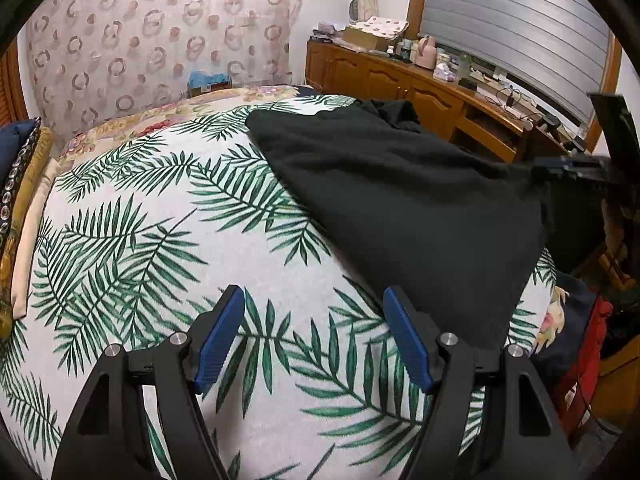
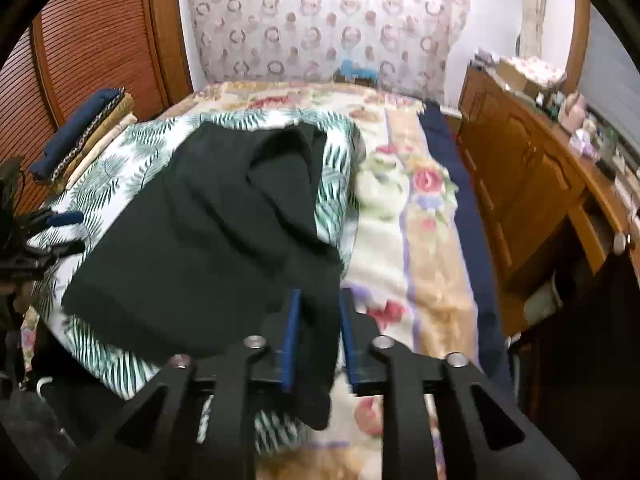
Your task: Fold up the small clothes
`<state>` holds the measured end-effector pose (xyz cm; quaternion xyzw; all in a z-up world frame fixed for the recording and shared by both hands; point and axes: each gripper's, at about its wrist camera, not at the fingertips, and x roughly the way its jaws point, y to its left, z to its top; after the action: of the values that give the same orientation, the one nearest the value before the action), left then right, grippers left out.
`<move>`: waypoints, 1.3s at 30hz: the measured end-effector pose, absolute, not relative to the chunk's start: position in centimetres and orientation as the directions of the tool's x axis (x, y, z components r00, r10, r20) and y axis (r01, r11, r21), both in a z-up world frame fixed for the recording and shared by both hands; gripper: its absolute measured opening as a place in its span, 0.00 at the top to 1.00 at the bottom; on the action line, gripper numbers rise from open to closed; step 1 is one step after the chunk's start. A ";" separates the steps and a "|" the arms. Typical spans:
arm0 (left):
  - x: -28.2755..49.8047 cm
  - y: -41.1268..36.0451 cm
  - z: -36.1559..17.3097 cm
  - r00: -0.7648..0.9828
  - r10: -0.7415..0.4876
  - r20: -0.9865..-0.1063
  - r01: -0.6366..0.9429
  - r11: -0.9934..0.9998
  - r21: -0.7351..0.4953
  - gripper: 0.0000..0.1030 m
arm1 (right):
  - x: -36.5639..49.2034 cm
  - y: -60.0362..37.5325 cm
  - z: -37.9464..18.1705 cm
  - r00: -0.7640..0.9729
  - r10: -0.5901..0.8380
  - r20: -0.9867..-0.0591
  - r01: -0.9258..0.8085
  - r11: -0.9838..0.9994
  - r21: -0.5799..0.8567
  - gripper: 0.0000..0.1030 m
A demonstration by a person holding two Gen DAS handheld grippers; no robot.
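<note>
The bed (image 1: 120, 240), under a palm-leaf cover, carries the black garment (image 1: 400, 200) spread toward its right side, long axis running away from the person. The right tool (image 2: 318, 332) is nearer, its 2 fingers narrowed on the garment's near corner. The left tool (image 1: 314, 344) hangs wide and empty over bare cover, the garment's near edge just to its right.

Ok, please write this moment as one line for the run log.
left gripper: open, empty, above leaf-print cloth | right gripper: shut on black garment corner | fold: not finished
</note>
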<state>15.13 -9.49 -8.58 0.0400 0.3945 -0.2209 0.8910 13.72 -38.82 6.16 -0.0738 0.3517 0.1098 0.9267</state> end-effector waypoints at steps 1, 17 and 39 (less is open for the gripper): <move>15.4 -9.6 -8.5 0.592 -0.361 -0.720 0.427 0.899 -0.099 0.29 | 14.3 -38.4 6.6 0.743 0.150 -0.652 -0.254 0.965 -0.068 0.70; 21.8 -10.4 -5.3 0.652 -0.360 -0.667 0.405 0.909 -0.094 0.29 | 34.1 -32.0 5.1 0.598 0.276 -0.753 -0.313 0.945 0.098 0.68; 20.9 -11.8 -8.1 0.578 -0.379 -0.723 0.438 0.891 -0.117 0.29 | 39.7 -41.5 4.0 0.572 0.313 -0.758 -0.206 0.949 0.237 0.63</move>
<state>20.89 -11.77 -8.15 0.0374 0.3975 -0.2302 0.8875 39.75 -41.47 3.98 0.0611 0.4389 0.1468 0.8843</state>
